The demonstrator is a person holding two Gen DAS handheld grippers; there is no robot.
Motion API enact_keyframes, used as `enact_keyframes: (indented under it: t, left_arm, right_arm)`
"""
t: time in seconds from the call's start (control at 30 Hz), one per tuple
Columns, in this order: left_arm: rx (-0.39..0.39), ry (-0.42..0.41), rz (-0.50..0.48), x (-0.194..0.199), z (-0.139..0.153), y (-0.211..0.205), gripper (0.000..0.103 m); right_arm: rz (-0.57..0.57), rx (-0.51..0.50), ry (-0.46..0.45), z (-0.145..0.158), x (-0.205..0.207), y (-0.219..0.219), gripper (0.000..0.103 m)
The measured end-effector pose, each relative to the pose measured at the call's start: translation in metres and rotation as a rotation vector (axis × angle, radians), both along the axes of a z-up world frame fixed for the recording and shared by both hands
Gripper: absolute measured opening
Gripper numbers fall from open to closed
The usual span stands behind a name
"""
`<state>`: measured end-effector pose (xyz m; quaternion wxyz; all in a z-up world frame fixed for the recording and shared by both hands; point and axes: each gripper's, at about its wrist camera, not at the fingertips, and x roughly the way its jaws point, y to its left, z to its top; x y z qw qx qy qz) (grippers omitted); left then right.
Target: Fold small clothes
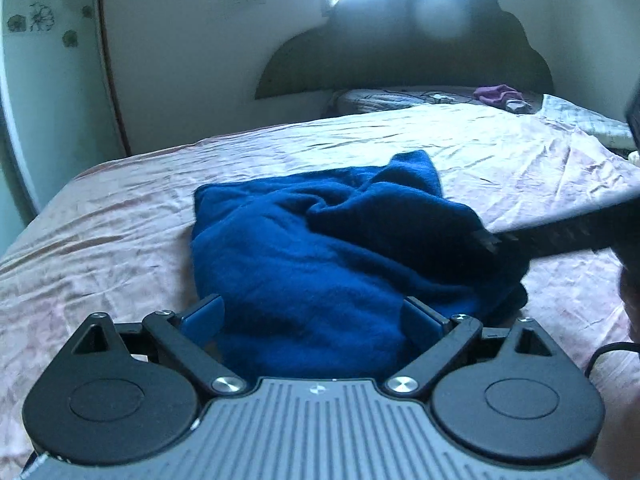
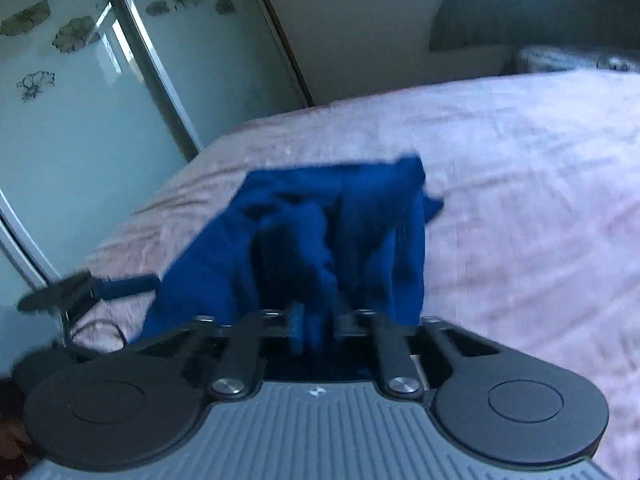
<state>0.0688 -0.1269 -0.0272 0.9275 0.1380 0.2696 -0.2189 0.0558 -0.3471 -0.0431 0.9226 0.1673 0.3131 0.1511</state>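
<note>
A dark blue fleece garment (image 1: 320,248) lies bunched on the pink bedspread (image 1: 120,232). My left gripper (image 1: 314,318) is open, its blue-padded jaws spread wide over the garment's near edge, with cloth between them but not pinched. My right gripper (image 2: 318,330) is shut on a fold of the blue garment (image 2: 340,220) and lifts it a little off the bed. The right gripper also shows in the left wrist view (image 1: 486,240), reaching in from the right onto the garment's right side. The left gripper shows in the right wrist view (image 2: 116,286) at the garment's left edge.
The bed's dark headboard (image 1: 400,48) and a patterned pillow (image 1: 400,98) with a purple cloth (image 1: 498,94) stand at the far end. A folded quilt (image 1: 580,120) lies at the far right. A glass wardrobe door with flower decals (image 2: 80,100) lines the left side.
</note>
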Motion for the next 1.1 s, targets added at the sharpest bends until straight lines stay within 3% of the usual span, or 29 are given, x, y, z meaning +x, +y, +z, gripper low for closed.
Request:
enact_keyframes:
  t: [0.13,0.27,0.37,0.43,0.47,0.5,0.57,0.7,0.8,0.9,1.1]
  left_arm:
    - [-0.035,0.004,0.008,0.002,0.007,0.012,0.096]
    - [-0.035,0.035,0.02,0.011,0.002,0.012,0.095]
    - [-0.061,0.072,0.025,0.012,-0.001,0.016,0.096]
    - [-0.06,0.076,0.031,0.012,-0.002,0.016,0.096]
    - [-0.057,0.077,0.034,0.012,-0.002,0.016,0.096]
    - [-0.057,0.079,0.035,0.012,-0.002,0.015,0.096]
    - [-0.057,0.082,0.032,0.012,-0.003,0.014,0.096]
    - [-0.045,0.085,0.037,0.01,-0.006,0.012,0.097]
    - [-0.049,0.104,0.047,0.01,-0.01,0.013,0.099]
    - [-0.057,0.11,0.06,0.01,-0.012,0.016,0.101]
    - [-0.074,0.128,0.078,0.011,-0.013,0.019,0.101]
  right_arm:
    - [-0.014,0.071,-0.008,-0.002,-0.03,-0.013,0.005]
    - [-0.026,0.039,0.068,-0.014,-0.032,-0.02,0.005]
    - [-0.088,-0.007,0.037,0.001,-0.037,-0.019,0.019]
    - [-0.197,-0.103,-0.037,0.02,-0.042,-0.012,0.035]
    - [-0.207,-0.128,-0.081,0.029,-0.043,-0.007,0.044]
    - [-0.19,-0.137,-0.129,0.038,-0.044,0.0,0.046]
    - [-0.109,-0.125,-0.176,0.046,-0.037,0.015,0.046]
    - [-0.034,-0.118,-0.084,0.029,-0.006,0.035,0.047]
    - [-0.078,-0.126,-0.037,0.013,0.002,0.034,0.047]
    - [-0.124,-0.069,-0.051,0.016,-0.003,0.027,0.048]
    - [-0.147,-0.064,-0.087,0.016,-0.022,0.025,0.055]
